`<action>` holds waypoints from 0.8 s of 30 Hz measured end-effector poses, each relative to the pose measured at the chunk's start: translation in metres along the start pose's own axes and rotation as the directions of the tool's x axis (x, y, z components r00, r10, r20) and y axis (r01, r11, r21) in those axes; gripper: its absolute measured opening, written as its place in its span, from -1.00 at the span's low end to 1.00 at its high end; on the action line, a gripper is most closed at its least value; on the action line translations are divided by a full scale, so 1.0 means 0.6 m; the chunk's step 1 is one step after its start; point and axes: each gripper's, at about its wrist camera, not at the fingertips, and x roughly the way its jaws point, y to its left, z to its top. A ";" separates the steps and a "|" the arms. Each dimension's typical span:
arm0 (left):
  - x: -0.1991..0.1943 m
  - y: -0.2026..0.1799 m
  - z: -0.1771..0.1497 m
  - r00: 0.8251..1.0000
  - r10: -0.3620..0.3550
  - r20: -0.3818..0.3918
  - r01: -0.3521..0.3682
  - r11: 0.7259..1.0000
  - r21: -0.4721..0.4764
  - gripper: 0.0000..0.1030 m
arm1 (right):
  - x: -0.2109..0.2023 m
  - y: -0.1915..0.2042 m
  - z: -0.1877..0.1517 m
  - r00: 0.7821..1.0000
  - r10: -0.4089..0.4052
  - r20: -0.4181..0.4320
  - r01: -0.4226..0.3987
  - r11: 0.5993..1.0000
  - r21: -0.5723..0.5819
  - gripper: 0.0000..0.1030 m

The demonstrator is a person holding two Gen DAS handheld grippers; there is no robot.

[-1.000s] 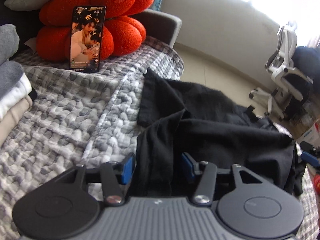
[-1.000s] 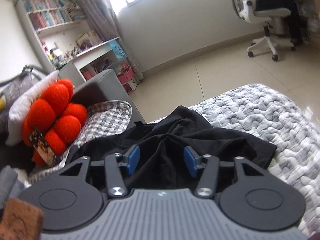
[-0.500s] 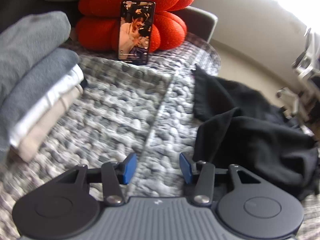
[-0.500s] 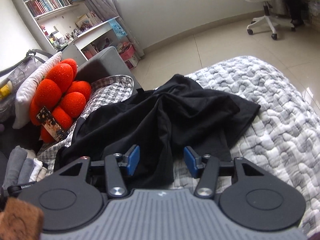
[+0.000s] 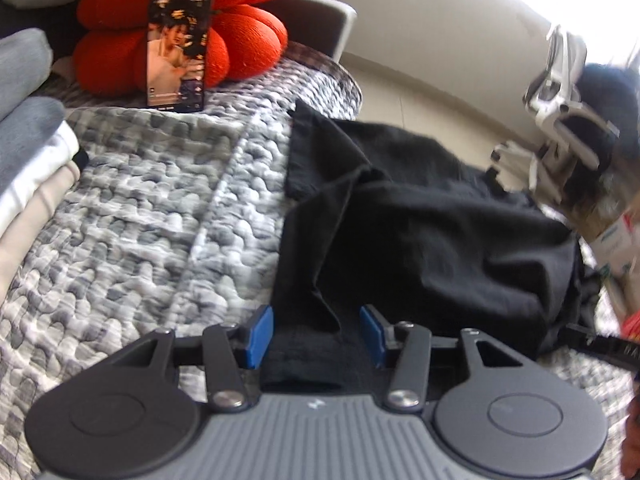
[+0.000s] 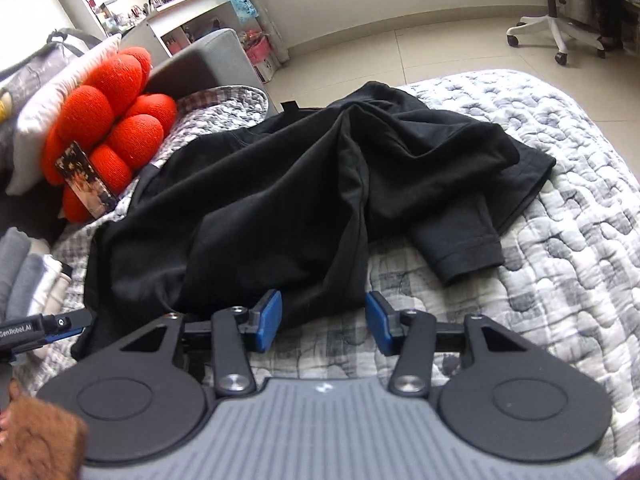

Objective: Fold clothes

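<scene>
The black garment (image 6: 304, 208) lies crumpled on the quilted bed cover (image 6: 560, 240), in front of the red cushion (image 6: 108, 128), and it is not yet folded. One sleeve sticks out on the side of the garment away from the cushion, and a thick ridge of cloth runs down the middle of the garment, so I judge it first needs to be spread flat. Beside the garment, on the cushion side, stands a stack of folded clothes (image 5: 32, 152) in grey, white and beige; this part of the work seems to be done already. A phone (image 5: 178, 50) leans against the red cushion.

The left gripper (image 5: 316, 334) has its jaws apart, and the near edge of the black garment lies between them, but the pads do not press it. The right gripper (image 6: 324, 322) is also apart, and its jaws have just been closing a little; the hem of the garment reaches between them without being pinched. As I judge it, both grippers are about to take the near hem, so the folding of this piece is only at its beginning
</scene>
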 end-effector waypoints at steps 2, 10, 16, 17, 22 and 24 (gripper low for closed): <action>0.007 -0.006 -0.003 0.999 0.048 -0.001 -0.048 0.999 0.020 -0.07 | 0.002 0.004 -0.002 1.000 -0.018 0.010 0.018 1.000 -0.019 -0.20; -0.005 0.021 0.002 0.995 0.097 0.013 -0.096 0.994 -0.061 -0.83 | -0.008 0.004 0.003 0.997 -0.046 0.070 0.048 0.998 -0.035 -0.89; -0.051 0.030 -0.001 0.997 0.026 0.067 -0.015 0.988 -0.153 -0.87 | -0.092 0.022 0.016 0.977 -0.019 0.212 0.040 0.995 -0.096 -0.90; -0.058 0.029 -0.002 0.997 0.017 0.077 -0.005 0.987 -0.161 -0.87 | -0.109 0.022 0.019 0.973 -0.011 0.232 0.035 0.995 -0.098 -0.90; -0.103 0.027 -0.016 0.993 -0.040 0.108 0.058 0.984 -0.168 -0.88 | -0.179 0.002 0.026 0.956 0.032 0.291 -0.016 0.998 -0.059 -0.90; -0.118 0.032 -0.022 0.992 -0.069 0.110 0.088 0.980 -0.179 -0.88 | -0.202 -0.006 0.029 0.952 0.040 0.302 -0.027 0.999 -0.046 -0.90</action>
